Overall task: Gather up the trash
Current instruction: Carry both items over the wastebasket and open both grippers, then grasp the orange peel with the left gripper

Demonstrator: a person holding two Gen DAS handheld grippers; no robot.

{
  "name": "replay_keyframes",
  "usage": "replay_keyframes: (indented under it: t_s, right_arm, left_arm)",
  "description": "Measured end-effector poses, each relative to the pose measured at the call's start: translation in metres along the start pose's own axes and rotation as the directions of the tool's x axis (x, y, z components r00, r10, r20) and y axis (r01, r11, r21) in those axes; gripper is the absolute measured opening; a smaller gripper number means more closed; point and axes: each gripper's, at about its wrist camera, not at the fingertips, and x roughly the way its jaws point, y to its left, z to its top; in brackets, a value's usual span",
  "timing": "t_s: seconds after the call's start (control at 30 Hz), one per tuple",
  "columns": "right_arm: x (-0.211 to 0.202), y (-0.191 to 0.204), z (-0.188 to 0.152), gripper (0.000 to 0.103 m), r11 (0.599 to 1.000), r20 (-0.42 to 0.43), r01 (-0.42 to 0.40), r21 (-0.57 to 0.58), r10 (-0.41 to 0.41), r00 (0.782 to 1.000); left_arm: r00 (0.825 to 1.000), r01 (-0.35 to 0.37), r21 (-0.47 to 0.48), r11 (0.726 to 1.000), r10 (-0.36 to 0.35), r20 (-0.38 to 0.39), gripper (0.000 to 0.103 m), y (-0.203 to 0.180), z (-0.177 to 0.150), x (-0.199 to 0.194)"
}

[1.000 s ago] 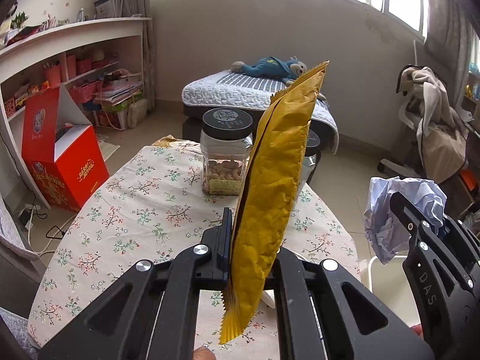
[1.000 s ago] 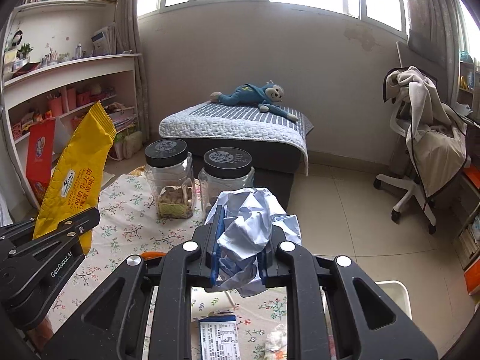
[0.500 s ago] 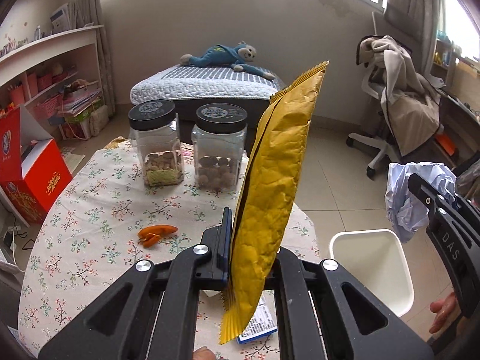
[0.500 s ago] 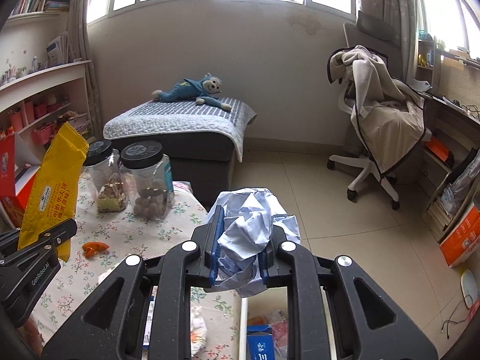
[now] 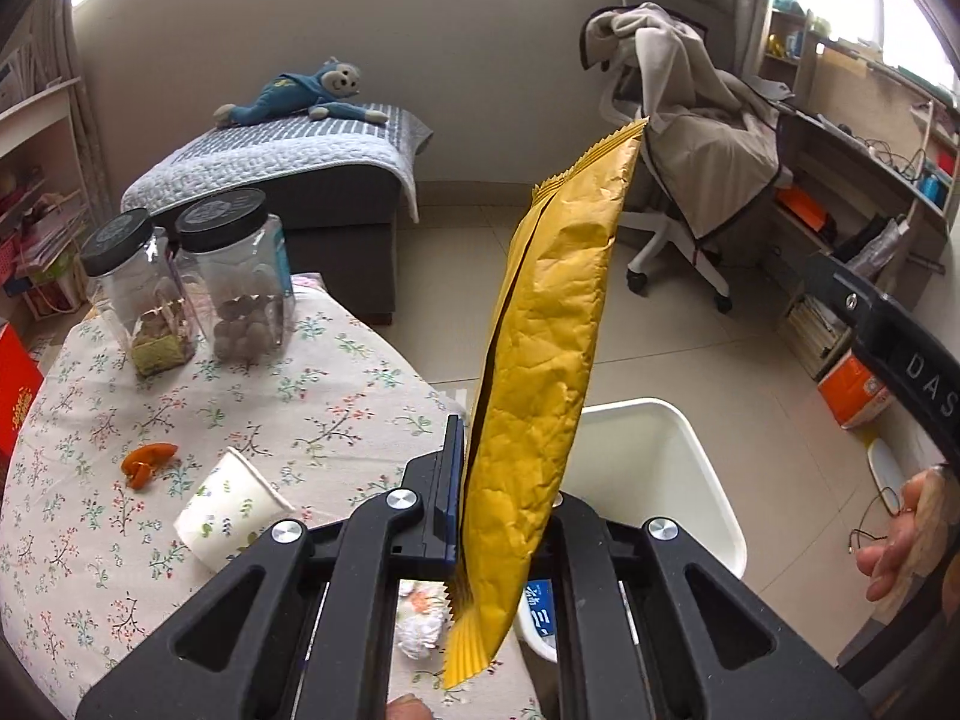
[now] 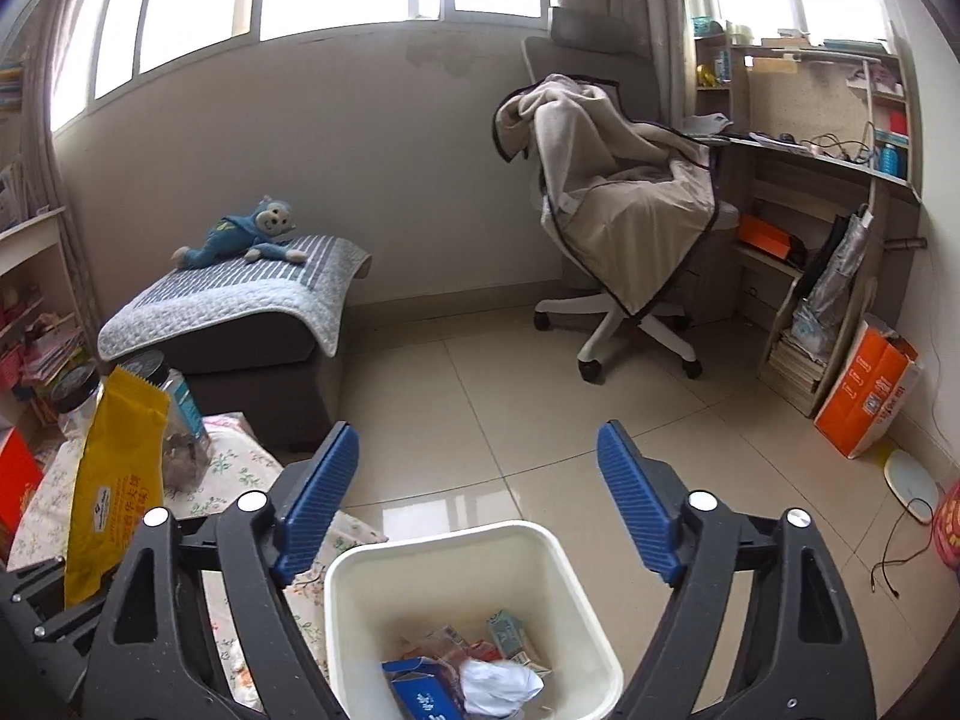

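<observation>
Half a second back my right gripper (image 6: pixel 477 480) was clamped on a crumpled ball of pale paper; now its blue pads (image 6: pixel 315 498) stand wide apart with nothing between them, and the paper wad (image 6: pixel 501 681) lies in the white bin (image 6: pixel 354 576) directly below — resting on a blue carton and other wrappers at the bottom. Both cameras have swung away from the table toward the bin since then.

On my left side, the left gripper (image 5: pixel 501 504) is closed on the yellow snack bag (image 5: pixel 540 372), gripping it near its lower end. From the wrist view the bag rises upright from between the fingers, leaning slightly right at the top, with its serrated bottom seal hanging just below the grip. It looks flat and creased, mustard-yellow, with zigzag edges at both ends — printed text shows on its face in the right view (image 6: pixel 117 480).

I see the bin just beside the floral-cloth table (image 5: pixel 90 480), to the right of the bag. On the table lie a paper cup (image 5: pixel 231 510) tipped on its side, an orange scrap (image 5: pixel 147 462), and two black-lidded jars (image 5: pixel 180 282).
</observation>
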Motion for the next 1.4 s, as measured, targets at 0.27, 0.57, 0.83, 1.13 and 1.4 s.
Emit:
replay_keyframes:
  t_s: [0.27,0.57,0.83,1.13,1.4]
  right_arm:
    - [0.003,-0.047,0.004,0.096,0.99,0.019,0.123,0.069,-0.125,0.992]
    - [0.007,-0.069,0.001,0.096,0.979,-0.017,0.187,0.085,-0.186,0.982]
    - [0.014,-0.054,-0.003,0.096,0.98,-0.059,0.197,0.02,-0.196,0.979]
    - [0.014,0.006,-0.01,0.096,0.981,-0.068,0.15,-0.123,-0.159,0.985]
    - [0.016,0.064,-0.013,0.096,0.978,-0.094,0.074,-0.197,-0.094,0.991]
  left_arm:
    - [0.994,0.085,0.042,0.995,-0.082,-0.068,0.009,-0.048,-0.003,0.028]
    - [0.983,0.138,0.074,0.988,-0.128,-0.13,0.067,-0.079,-0.006,0.046]
    - [0.999,0.016,0.065,0.998,-0.012,-0.051,0.083,-0.057,0.005,0.038]
    - [0.988,-0.143,-0.026,0.989,0.144,0.063,0.089,-0.007,0.024,0.012]
    - [0.97,-0.237,-0.054,0.97,0.239,0.038,0.09,0.049,0.025,0.012]
